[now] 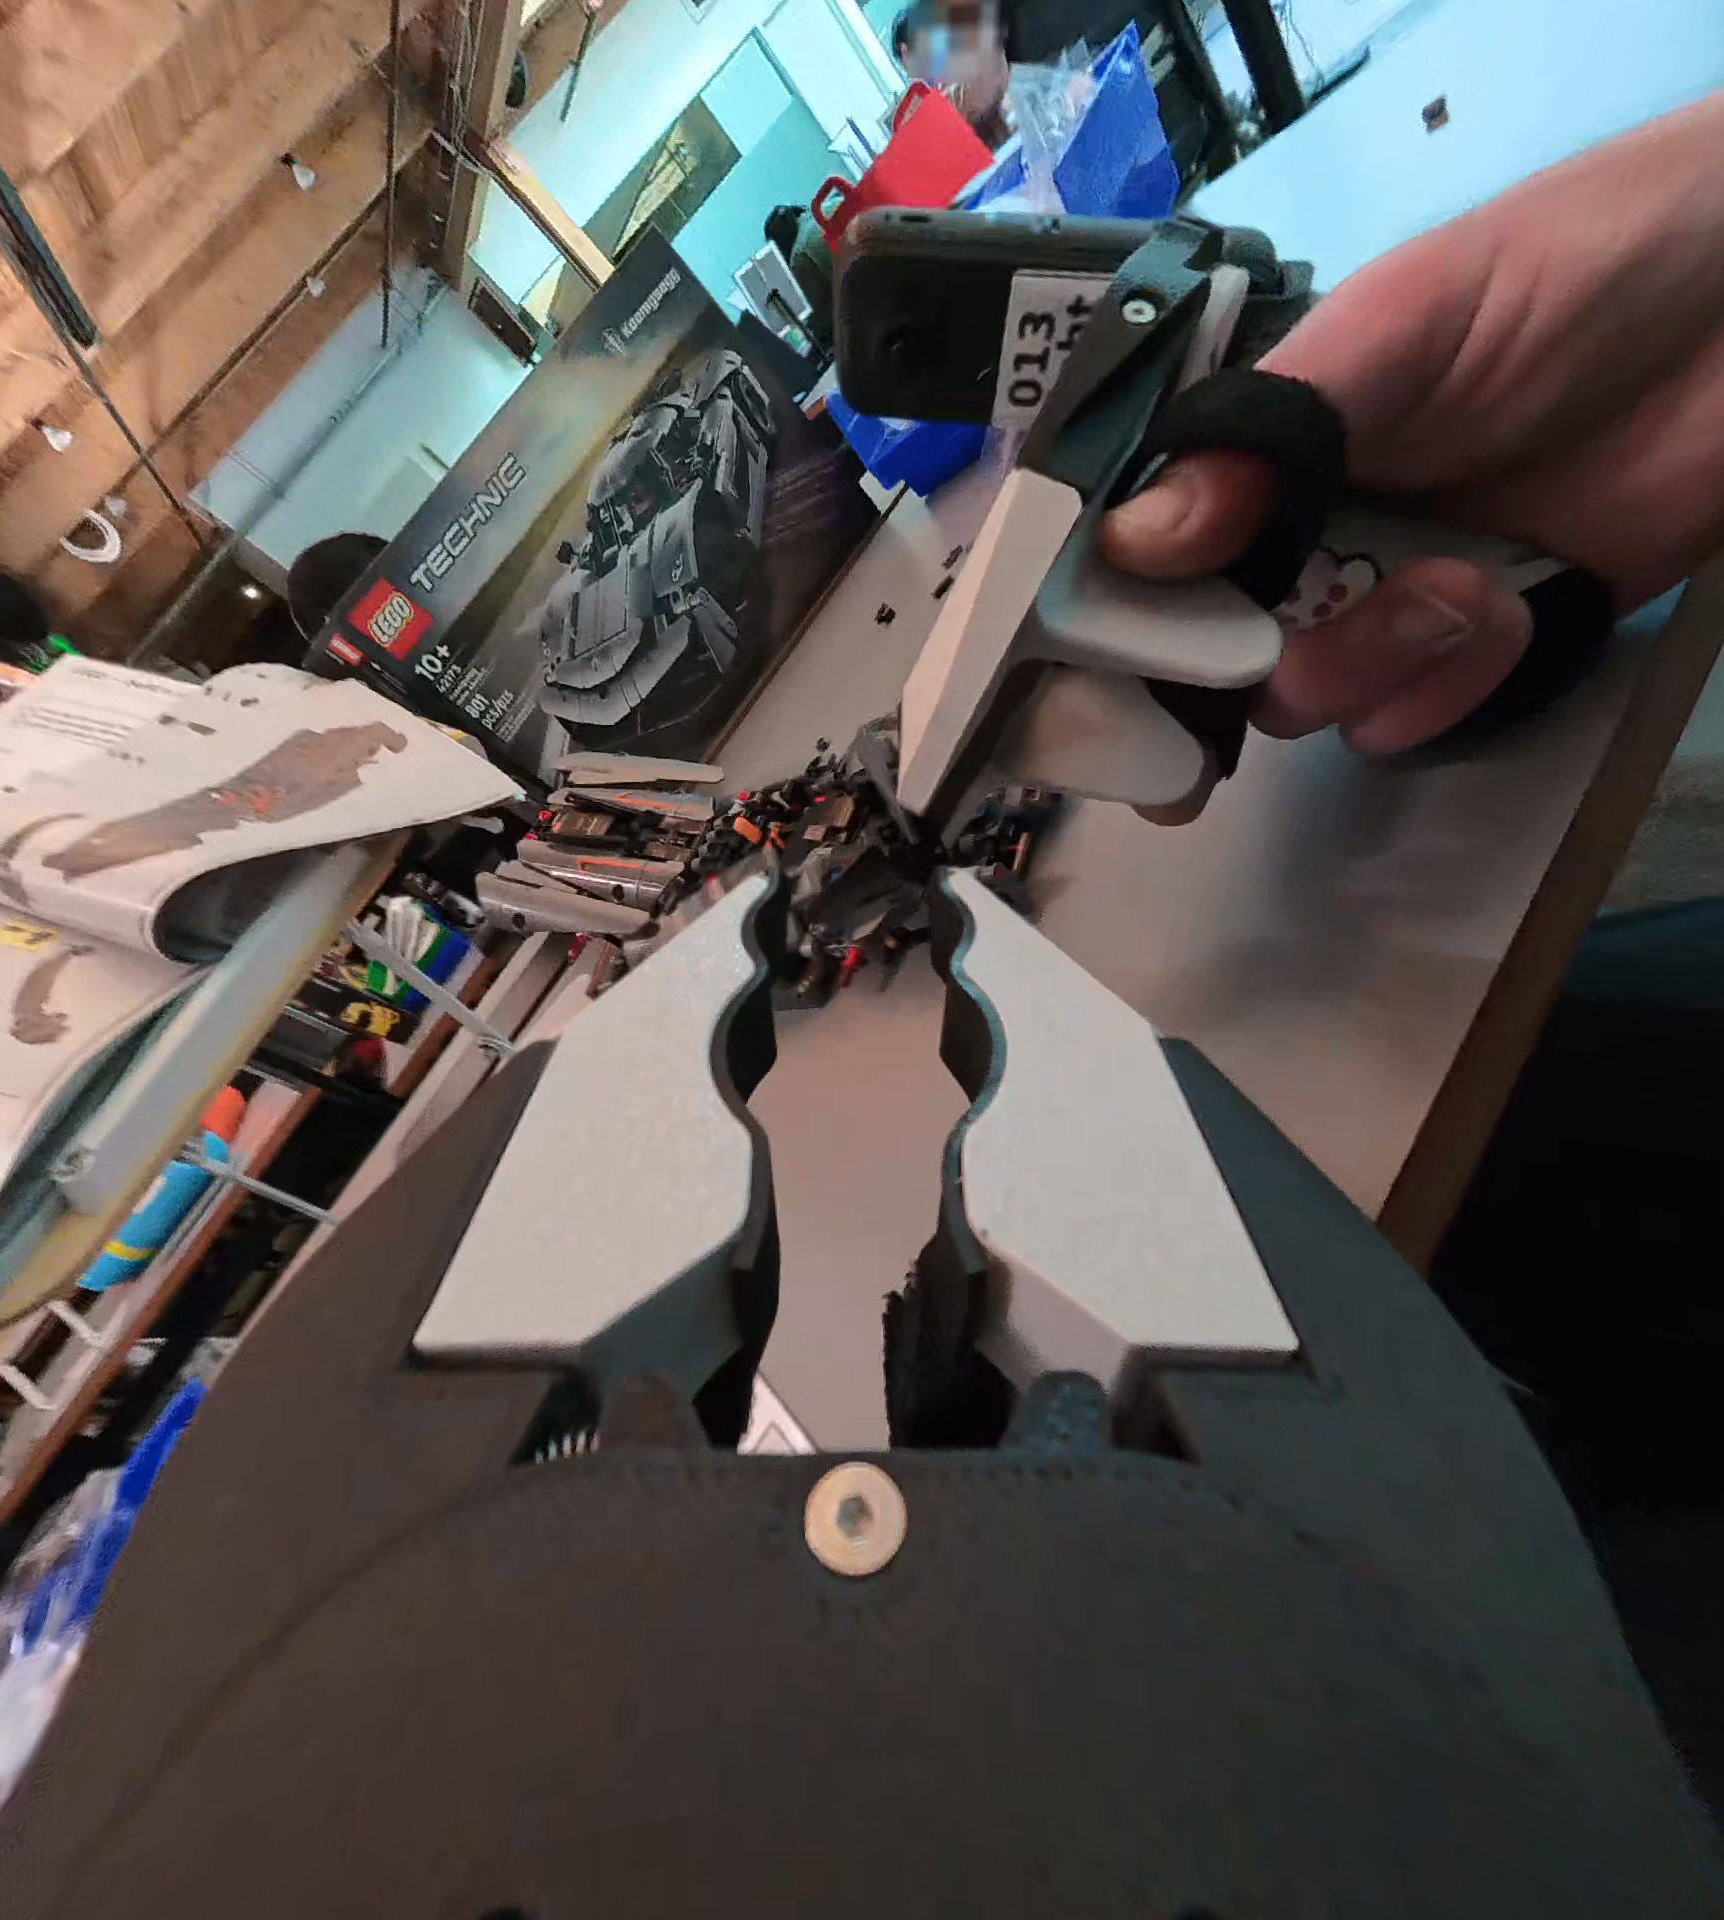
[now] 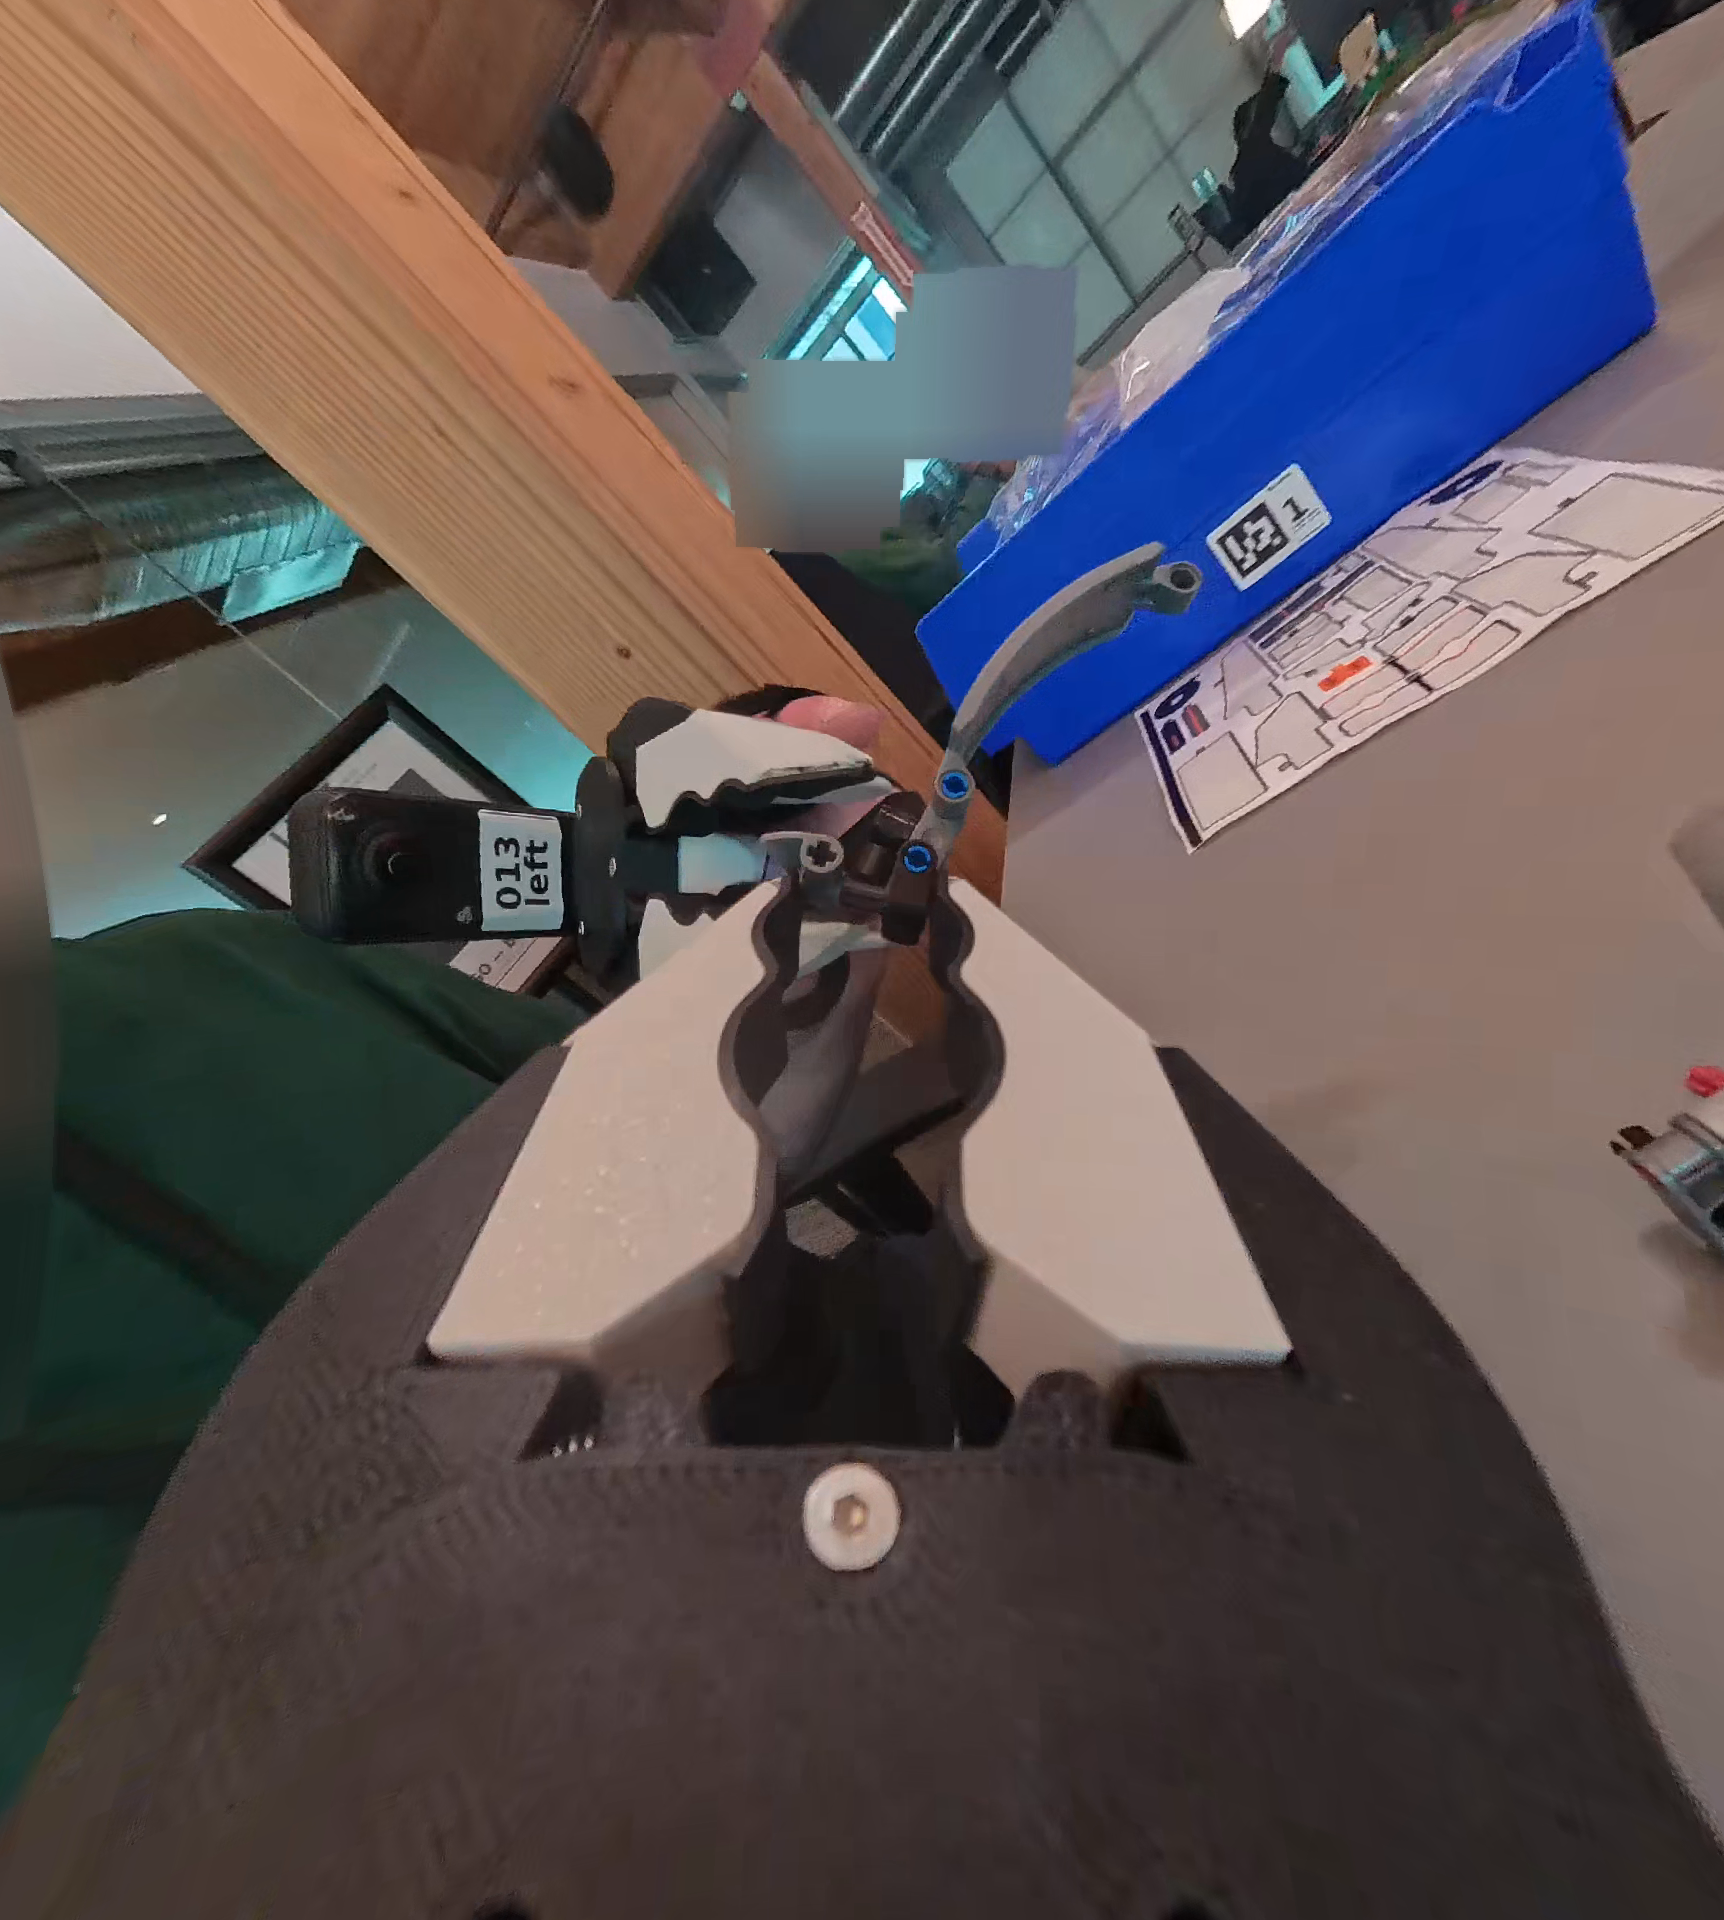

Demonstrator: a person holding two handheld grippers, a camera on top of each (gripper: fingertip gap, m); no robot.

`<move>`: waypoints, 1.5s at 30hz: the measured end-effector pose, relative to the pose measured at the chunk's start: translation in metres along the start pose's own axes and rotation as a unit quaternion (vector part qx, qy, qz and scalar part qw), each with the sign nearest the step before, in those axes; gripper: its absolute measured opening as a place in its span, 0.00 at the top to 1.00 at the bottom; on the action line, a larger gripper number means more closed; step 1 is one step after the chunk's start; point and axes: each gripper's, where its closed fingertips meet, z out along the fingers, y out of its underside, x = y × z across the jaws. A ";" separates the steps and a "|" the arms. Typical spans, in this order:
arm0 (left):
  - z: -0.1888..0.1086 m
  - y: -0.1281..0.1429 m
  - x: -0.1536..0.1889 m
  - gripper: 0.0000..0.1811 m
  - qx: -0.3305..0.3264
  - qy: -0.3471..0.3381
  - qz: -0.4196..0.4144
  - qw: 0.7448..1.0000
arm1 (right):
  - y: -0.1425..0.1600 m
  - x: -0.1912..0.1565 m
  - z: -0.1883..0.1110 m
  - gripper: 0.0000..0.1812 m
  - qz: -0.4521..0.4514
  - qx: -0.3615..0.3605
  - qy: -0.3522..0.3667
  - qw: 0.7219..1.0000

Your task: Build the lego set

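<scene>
We find both grippers meeting tip to tip off the table (image 2: 1357, 1039): the right gripper (image 2: 853, 914) nearly closed on a small assembly (image 2: 879, 862) whose curved panel (image 2: 1034, 644) rises up-right, the left gripper (image 2: 785, 821) pinching its opposite end.

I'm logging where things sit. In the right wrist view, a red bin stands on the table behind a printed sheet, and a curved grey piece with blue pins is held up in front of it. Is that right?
Not quite: the bin is blue, not red, as the right wrist view shows. The rest holds: the printed sheet lies on the table before it, and the curved grey piece with blue pins is held up in front.
</scene>
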 end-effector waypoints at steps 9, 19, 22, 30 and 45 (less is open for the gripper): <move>0.005 0.009 0.015 0.96 -0.034 0.072 0.046 0.996 | 0.010 0.005 0.003 0.87 0.036 -0.063 -0.015 0.997; -0.002 0.007 0.003 0.97 0.027 0.224 -0.206 0.952 | -0.012 0.004 -0.011 0.74 -0.343 -0.100 0.208 0.911; -0.005 0.004 0.002 0.97 0.047 0.307 -0.285 0.907 | -0.009 -0.012 -0.001 0.69 -0.462 -0.143 0.222 0.847; -0.020 -0.002 0.010 0.97 0.055 0.471 -0.345 0.810 | 0.006 -0.006 0.016 0.69 -0.622 -0.248 0.254 0.698; -0.016 -0.008 0.020 0.98 0.036 0.522 -0.310 0.794 | 0.016 0.008 0.018 0.84 -0.656 -0.314 0.234 0.645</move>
